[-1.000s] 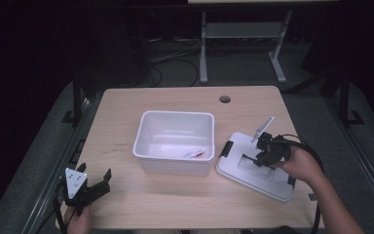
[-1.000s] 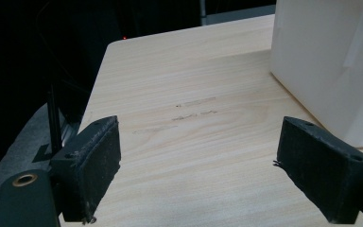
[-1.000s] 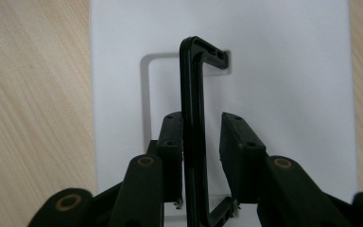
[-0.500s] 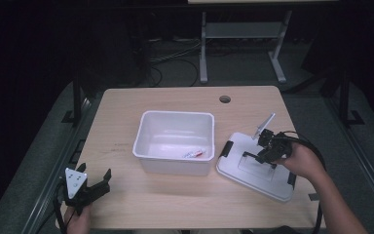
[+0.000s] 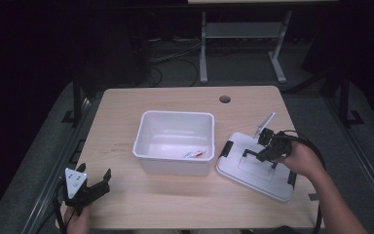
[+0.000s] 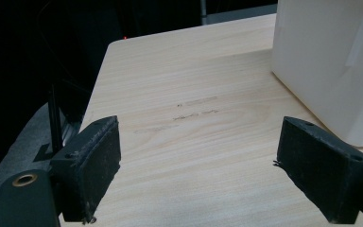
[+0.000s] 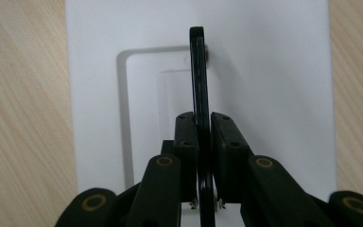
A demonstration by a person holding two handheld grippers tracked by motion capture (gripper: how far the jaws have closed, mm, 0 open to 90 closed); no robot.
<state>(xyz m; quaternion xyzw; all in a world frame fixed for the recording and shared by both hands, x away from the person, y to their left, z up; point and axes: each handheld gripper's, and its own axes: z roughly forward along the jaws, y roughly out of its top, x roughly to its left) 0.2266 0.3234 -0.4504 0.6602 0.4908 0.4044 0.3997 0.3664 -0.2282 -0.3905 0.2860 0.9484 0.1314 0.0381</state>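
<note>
The white lid (image 5: 256,168) lies flat on the worktop (image 5: 126,131) near its right edge, just beside the white bin (image 5: 175,141) that stands in the middle. The lid carries a thin black handle (image 7: 198,80), standing upright on its recessed centre panel. The right tool (image 7: 204,127) reaches down onto it, and its jaws have just been closing; in the right gripper view the two black pads sit pressed against either side of the handle, clamped on it. In the high view the right tool (image 5: 268,145) sits over the lid's middle with the person's hand behind it, and a black clip (image 5: 227,149) shows at the lid's left end.

Inside the bin, near its front right corner, lies a red and white marker (image 5: 193,154).

The left tool (image 5: 91,190) rests low near the worktop's front left corner, well apart from the bin. Its jaws stand wide apart with bare wood between them, and the bin's white wall (image 6: 331,66) rises at the right of the left gripper view.
</note>
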